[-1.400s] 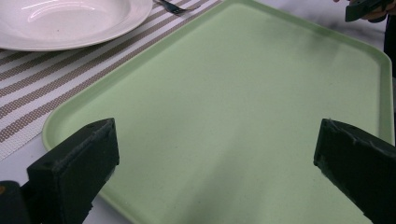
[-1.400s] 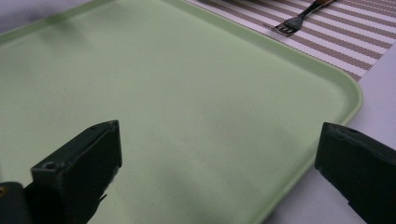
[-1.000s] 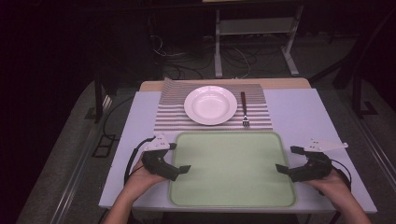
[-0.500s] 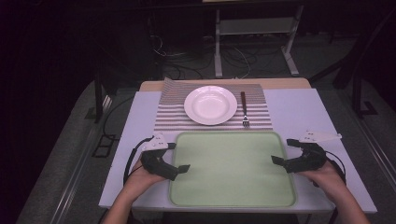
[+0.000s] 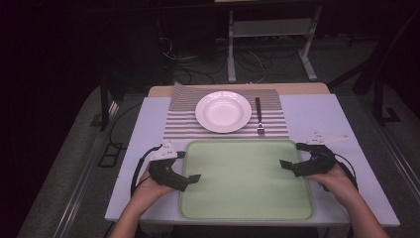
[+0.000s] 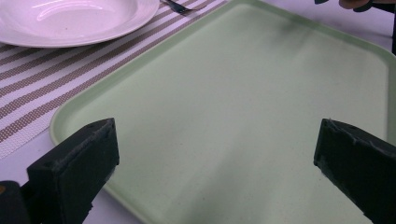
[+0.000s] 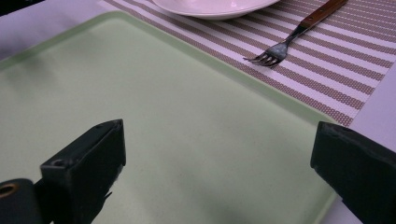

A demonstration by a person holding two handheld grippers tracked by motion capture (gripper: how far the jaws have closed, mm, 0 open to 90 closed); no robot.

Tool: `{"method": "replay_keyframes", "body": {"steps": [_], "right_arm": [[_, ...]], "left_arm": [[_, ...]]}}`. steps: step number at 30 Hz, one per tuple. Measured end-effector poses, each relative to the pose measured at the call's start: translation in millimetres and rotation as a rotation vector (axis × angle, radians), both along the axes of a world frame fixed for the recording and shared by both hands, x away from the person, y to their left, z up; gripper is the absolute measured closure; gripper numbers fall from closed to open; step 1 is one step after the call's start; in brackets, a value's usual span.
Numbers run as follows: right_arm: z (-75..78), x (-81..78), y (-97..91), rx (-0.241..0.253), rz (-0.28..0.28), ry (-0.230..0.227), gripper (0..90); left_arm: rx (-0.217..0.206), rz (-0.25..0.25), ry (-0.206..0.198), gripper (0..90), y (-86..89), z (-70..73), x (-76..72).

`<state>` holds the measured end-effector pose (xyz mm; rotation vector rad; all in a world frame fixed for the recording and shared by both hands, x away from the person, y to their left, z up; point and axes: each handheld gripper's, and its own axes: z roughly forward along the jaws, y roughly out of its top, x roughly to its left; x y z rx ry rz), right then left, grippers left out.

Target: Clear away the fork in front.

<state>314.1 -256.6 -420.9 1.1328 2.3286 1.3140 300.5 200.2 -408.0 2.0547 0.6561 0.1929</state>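
High view, items by size. Counter (image 5: pixel 317 119): pale lavender-white top, rectangular, carrying every item listed below. Tray (image 5: pixel 247 198): light green, rectangular with rounded corners and a low raised rim, matte surface finely speckled, nothing lying on it; sits at the near middle of the counter, its far edge just beside the placemat. Placemat (image 5: pixel 178 129): brown and white stripes, woven texture, at the far middle of the counter. Plate (image 5: pixel 223 111): white, round, shallow, glossy, resting on the placemat. Fork (image 5: pixel 259 117): metal tines, dark wooden handle, lying on the placemat just right of the plate, tines toward the tray. Left gripper (image 5: pixel 190 179): black, held in a hand at the tray's left edge, tips over the rim; left gripper view shows its fingers (image 6: pixel 77 165) wide apart above the tray, gripping nothing. Right gripper (image 5: pixel 286 165): black, held at the tray's right edge, fingers (image 7: pixel 88 168) likewise spread wide over the tray surface, gripping nothing.
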Motion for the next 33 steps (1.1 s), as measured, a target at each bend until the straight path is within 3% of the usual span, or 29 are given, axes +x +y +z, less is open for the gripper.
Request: {"method": "replay_keyframes", "body": {"steps": [18, 33], "right_arm": [[2.4, 22.9, 3.8, 0.005, -0.026, 0.015, 3.4], [7.6, 43.4, 8.9, 0.011, -0.039, 0.021, 3.8]], "left_arm": [[0.016, -0.007, 0.001, 0.0, -3.9, -2.9, -2.3], [0.006, 0.007, 0.007, 0.0, -2.4, -3.3, -1.4]]}}
